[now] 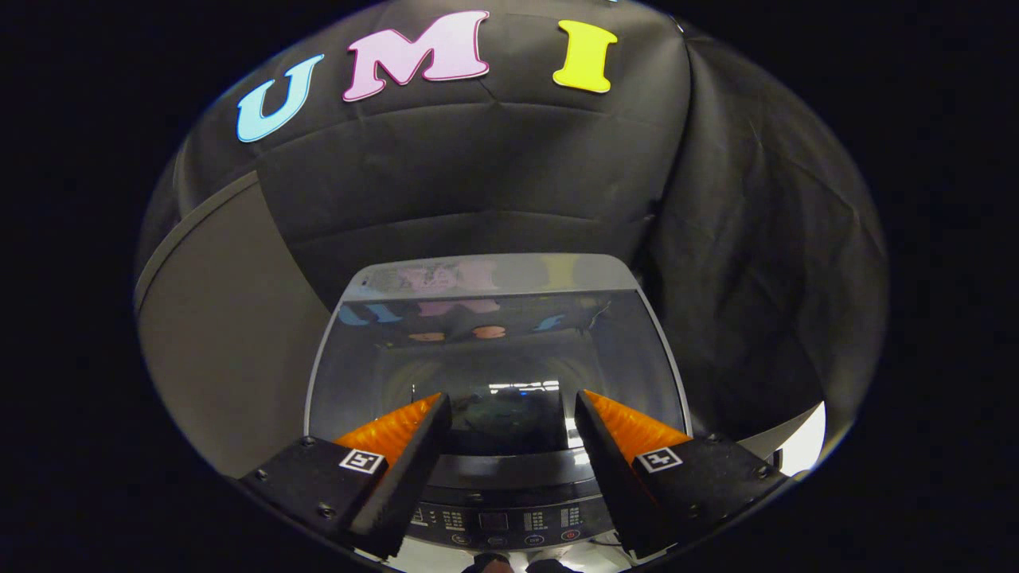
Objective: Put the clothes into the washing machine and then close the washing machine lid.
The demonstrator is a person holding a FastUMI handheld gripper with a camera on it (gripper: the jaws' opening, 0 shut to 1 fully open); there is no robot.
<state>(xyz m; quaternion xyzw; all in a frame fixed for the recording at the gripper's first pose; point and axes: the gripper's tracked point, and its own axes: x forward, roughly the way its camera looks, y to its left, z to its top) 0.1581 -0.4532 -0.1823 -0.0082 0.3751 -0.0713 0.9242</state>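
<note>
A top-loading washing machine (493,274) stands straight ahead of me. Its glass lid (493,358) lies flat and shut over the tub and mirrors the wall above. Through the glass the drum is dim, and I cannot tell whether the dark shapes inside are clothes. The control panel (493,521) with its small buttons runs along the machine's front edge, below and between my fingers. My gripper (511,395) is open above the front part of the lid, with nothing between its fingers (398,434).
A grey panel (223,334) stands to the left of the machine. Black cloth hangs behind it and along its right side. A bright white patch (804,446) shows low on the right, beyond the right finger.
</note>
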